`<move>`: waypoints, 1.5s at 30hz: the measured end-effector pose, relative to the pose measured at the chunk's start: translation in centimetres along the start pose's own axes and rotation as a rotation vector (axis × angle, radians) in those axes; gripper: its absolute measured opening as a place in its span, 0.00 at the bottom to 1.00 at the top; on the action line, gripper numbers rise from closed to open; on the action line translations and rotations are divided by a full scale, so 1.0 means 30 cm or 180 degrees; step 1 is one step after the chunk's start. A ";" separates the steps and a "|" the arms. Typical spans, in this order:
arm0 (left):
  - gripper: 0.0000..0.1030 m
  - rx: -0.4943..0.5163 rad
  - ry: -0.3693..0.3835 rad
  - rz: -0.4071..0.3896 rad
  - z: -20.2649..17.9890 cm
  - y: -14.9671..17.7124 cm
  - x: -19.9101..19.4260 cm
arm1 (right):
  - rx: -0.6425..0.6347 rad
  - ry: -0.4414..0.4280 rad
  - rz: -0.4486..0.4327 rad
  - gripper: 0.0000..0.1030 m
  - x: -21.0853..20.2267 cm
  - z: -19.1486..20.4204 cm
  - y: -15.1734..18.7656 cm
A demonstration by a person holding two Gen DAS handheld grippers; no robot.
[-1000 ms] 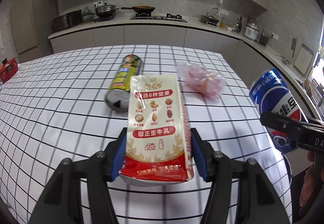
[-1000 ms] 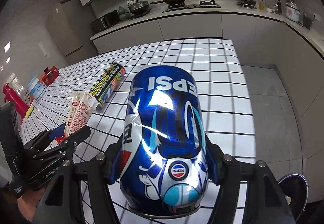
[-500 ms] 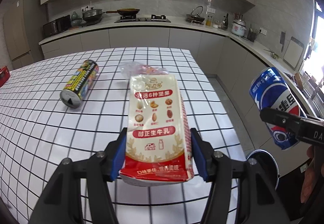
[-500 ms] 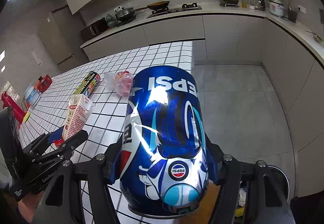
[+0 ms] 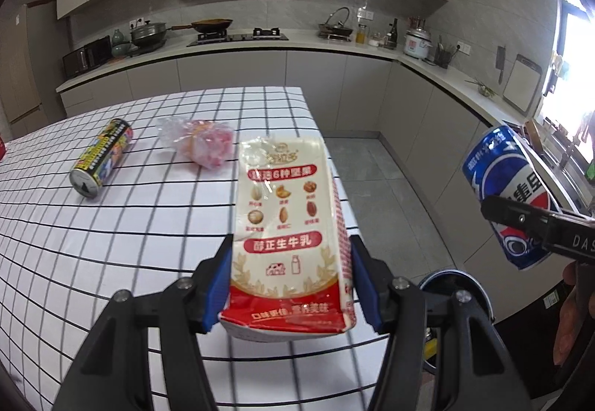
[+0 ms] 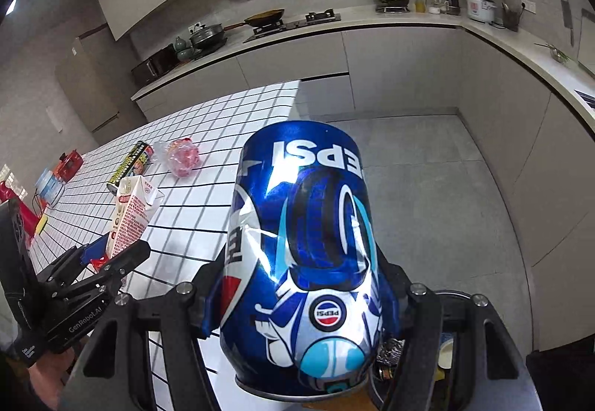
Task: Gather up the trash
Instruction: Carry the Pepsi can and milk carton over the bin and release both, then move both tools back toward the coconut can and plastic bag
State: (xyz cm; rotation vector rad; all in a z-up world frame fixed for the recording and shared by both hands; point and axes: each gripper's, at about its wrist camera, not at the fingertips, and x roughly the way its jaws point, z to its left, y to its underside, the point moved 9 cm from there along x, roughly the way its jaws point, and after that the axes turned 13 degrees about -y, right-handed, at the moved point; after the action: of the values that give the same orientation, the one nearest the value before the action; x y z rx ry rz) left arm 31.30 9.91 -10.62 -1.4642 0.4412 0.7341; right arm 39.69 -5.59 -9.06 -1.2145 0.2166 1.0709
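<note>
Trash was held in both grippers: a milk carton [image 5: 290, 236] was clamped between the left gripper's [image 5: 291, 286] blue fingers [image 5: 219, 284], a dented Pepsi can [image 6: 303, 262] between those of the right gripper [image 6: 301, 294], each long axis running forward along the fingers. A dark round bin [image 5: 479, 290] lay below and just behind the right fingers, right of the left ones; the right hand seemed nearer. On the gridded tabletop [image 5: 111, 243], well ahead and to the left, a printed can [image 5: 100, 162] lay on its side beside a crumpled plastic bag [image 5: 200, 145]. The carton looked soft-edged card, the can glossy metal.
</note>
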 end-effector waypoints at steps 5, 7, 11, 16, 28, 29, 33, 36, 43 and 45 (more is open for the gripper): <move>0.58 0.0080 0.0145 -0.0009 -0.148 0.018 -0.021 | 0.0083 0.0148 -0.0030 0.65 -0.093 -0.135 0.046; 0.58 0.0112 0.0231 0.0001 -0.224 0.028 -0.029 | 0.0129 0.0229 -0.0024 0.65 -0.129 -0.207 0.074; 0.58 0.0230 0.0413 0.0023 -0.395 0.064 -0.045 | 0.0304 0.0370 0.0068 0.65 -0.170 -0.388 0.180; 0.58 0.0377 0.0564 0.0085 -0.608 0.151 -0.056 | 0.0516 0.0441 0.0302 0.65 -0.149 -0.595 0.360; 0.58 0.0406 0.0397 0.0553 -0.820 0.446 0.109 | 0.0849 0.0570 0.0463 0.88 -0.116 -0.961 0.595; 0.58 0.0424 0.0409 0.0598 -0.847 0.472 0.121 | 0.0867 0.0602 0.0470 0.88 -0.128 -0.979 0.605; 0.58 0.0436 0.0480 0.0787 -0.958 0.580 0.156 | 0.0885 0.0649 0.0448 0.88 -0.186 -1.041 0.626; 0.62 0.0467 0.0479 0.0831 -1.024 0.615 0.174 | 0.0863 0.0666 0.0405 0.88 -0.223 -1.063 0.619; 0.89 0.0469 0.0233 0.0523 -0.989 0.454 0.074 | 0.0888 0.0589 0.0357 0.93 -0.250 -1.036 0.575; 0.92 0.0478 0.0157 0.0407 -0.964 0.402 0.028 | 0.0896 0.0552 0.0310 0.95 -0.258 -1.011 0.546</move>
State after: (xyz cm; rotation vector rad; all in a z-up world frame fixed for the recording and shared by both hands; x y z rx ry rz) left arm 28.38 -18.97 -22.46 -1.3243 0.6195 0.7507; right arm 34.89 -35.89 -26.61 -1.0495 0.5474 0.9812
